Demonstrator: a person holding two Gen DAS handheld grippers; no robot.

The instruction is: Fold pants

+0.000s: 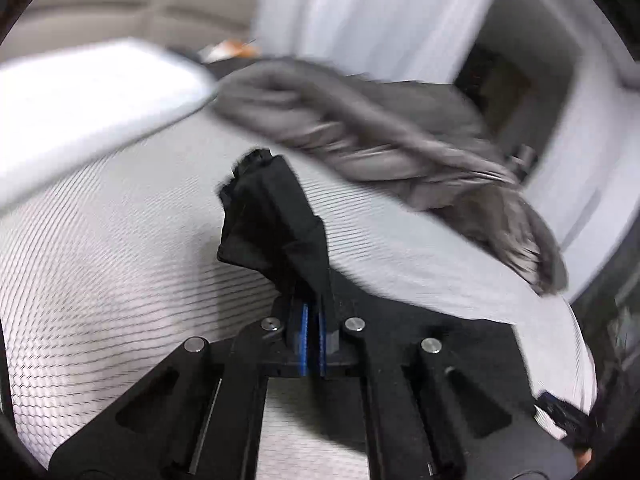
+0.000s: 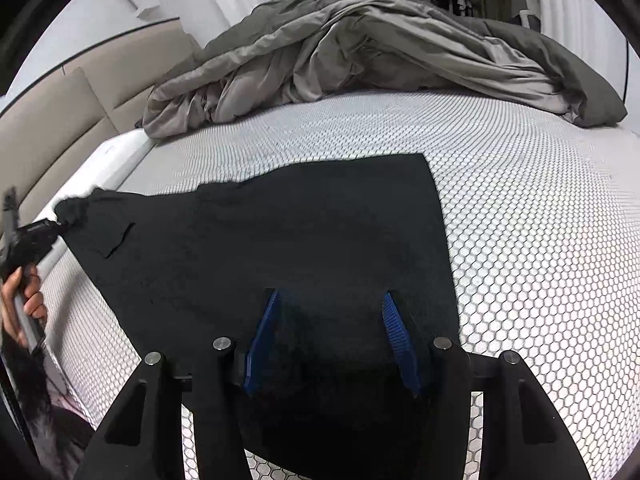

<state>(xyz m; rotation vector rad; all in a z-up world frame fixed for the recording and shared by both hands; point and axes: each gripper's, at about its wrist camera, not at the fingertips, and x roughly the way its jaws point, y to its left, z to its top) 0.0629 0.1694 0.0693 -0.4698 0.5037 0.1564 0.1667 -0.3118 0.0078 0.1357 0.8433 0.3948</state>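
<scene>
Black pants (image 2: 280,240) lie spread on the honeycomb-patterned mattress (image 2: 520,240). My right gripper (image 2: 330,300) hovers over their near edge. Its blue pads (image 2: 262,340) stand apart, and flat black cloth shows between them without being pressed. At the far left, my left gripper (image 2: 36,236) has a corner of the pants pinched and lifted off the bed. In the left wrist view that gripper (image 1: 314,312) is shut, and a bunched tuft of the black pants (image 1: 272,220) sticks up out of its blue pads. That view is blurred.
A crumpled grey duvet (image 2: 360,52) is heaped across the far side of the bed. A beige padded headboard (image 2: 60,120) runs along the left. A white pillow (image 1: 80,92) lies beside the duvet (image 1: 360,132). A hand (image 2: 24,300) grips the left tool's handle.
</scene>
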